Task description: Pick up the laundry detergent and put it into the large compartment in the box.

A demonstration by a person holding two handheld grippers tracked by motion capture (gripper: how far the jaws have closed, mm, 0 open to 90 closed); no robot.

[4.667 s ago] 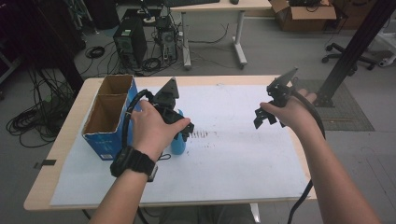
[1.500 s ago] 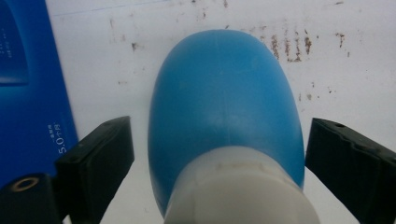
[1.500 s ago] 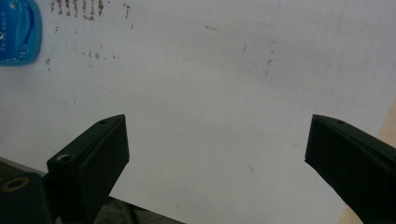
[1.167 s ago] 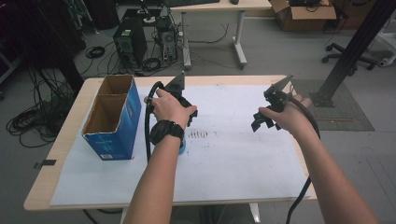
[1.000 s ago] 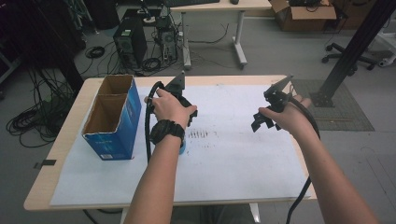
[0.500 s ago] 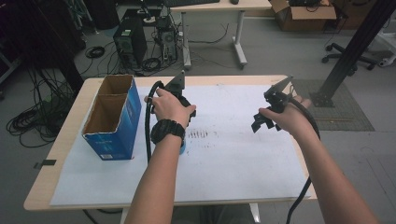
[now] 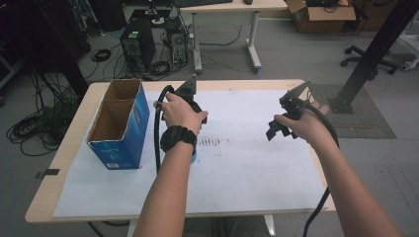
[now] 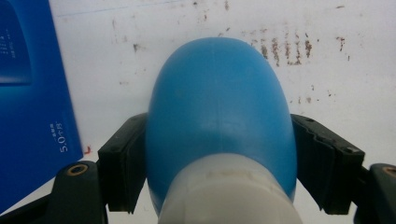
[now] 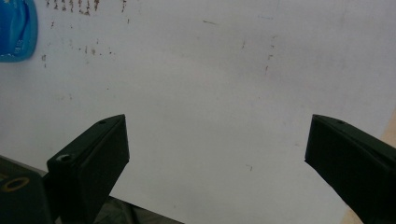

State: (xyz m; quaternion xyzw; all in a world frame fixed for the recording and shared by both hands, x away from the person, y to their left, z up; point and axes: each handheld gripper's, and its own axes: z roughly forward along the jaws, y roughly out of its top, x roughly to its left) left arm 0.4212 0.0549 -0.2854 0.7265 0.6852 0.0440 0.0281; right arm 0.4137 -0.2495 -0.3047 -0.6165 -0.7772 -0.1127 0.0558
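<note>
Blue bottle (image 8: 219, 112) clamped in my left tool (image 8: 219, 168).
Jaws press its sides, above the white-papered table (image 7: 257, 163) beside the blue box (image 7: 121, 123); my right tool (image 9: 217, 158) gapes, holding nothing.

In the high view the left hand (image 7: 180, 112) and wrist hide the left gripper's jaws and nearly all of the blue object (image 8: 219, 116), whose white end leaves the left gripper view's bottom edge.

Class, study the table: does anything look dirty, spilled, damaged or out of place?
Yes: the white paper sheet covering the table carries rows of brownish smudges near its middle, like dried stains. The blue box stands upright and nothing looks spilled.
</note>
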